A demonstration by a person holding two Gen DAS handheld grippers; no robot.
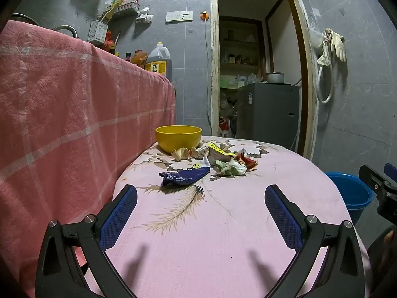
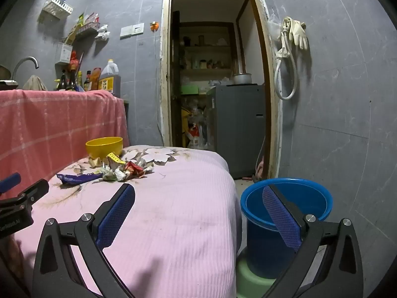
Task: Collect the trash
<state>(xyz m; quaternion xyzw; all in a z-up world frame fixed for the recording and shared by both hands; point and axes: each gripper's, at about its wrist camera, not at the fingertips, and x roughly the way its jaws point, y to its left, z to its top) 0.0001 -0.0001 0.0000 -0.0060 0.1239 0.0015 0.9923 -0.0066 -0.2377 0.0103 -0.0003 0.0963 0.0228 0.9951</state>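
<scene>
Both tongs, left (image 1: pixel 201 198) & right (image 2: pixel 198 198), wide open, empty; trash pile (image 1: pixel 211 160) w/ yellow bowl (image 1: pixel 178 137) ahead.

yellow bowl (image 1: pixel 178 138) on floral pink tablecloth (image 1: pixel 223 223) | oil jug (image 1: pixel 158 60) on counter under red checked cloth (image 1: pixel 62 114) | rubber gloves (image 1: pixel 335 44) hang on wall

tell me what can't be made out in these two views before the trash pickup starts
- Yellow bowl: inside hidden by its own wall, both views.
- Blue bucket: bottom covered by the right gripper's finger in the right view; cut off by the table edge in the left view.
- Blue wrapper: print too small to read.
- Trash pile: overlapping pieces, count unclear.
- Left gripper: nothing between its open fingers.
</scene>
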